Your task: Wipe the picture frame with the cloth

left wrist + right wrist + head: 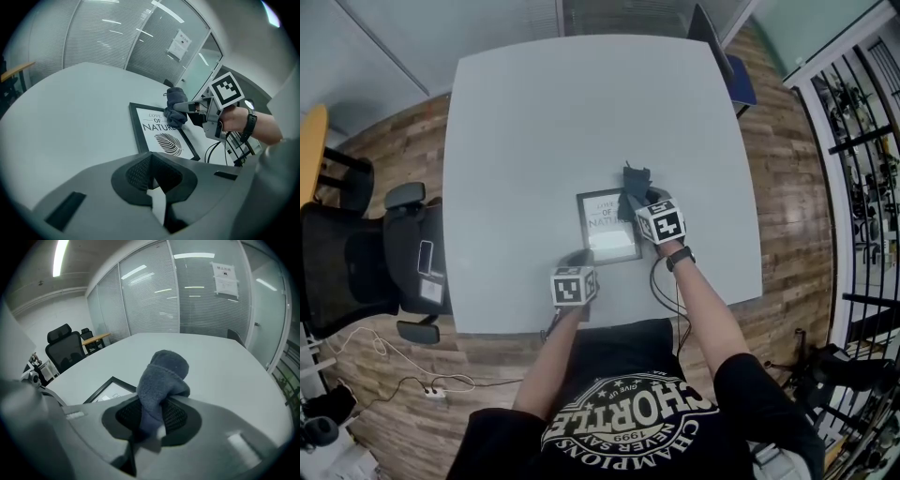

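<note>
Grey table (534,141) holds the picture frame (607,230) near its front edge. Right gripper (150,420) grasps the cloth (161,376) at the frame's far-right corner; sweep flat and lightly. Left gripper (152,187), clenched empty, should steady the near edge.

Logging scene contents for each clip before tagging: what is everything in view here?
table: one, pale grey, middle of the room
picture frame: one, black, flat on the table near its front edge
cloth: one, dark blue-grey, at the frame's far right corner
office chair: one, black, left of the table
power strip: one, white, on the floor at lower left, with cables
floor: brown wood planks, around the table
rack: one, black, right edge
watch: one, black, person's right wrist
left hand-held gripper: one, grey, jaws together and empty, by the frame's near left corner
right hand-held gripper: one, grey, jaws shut on the cloth
</note>
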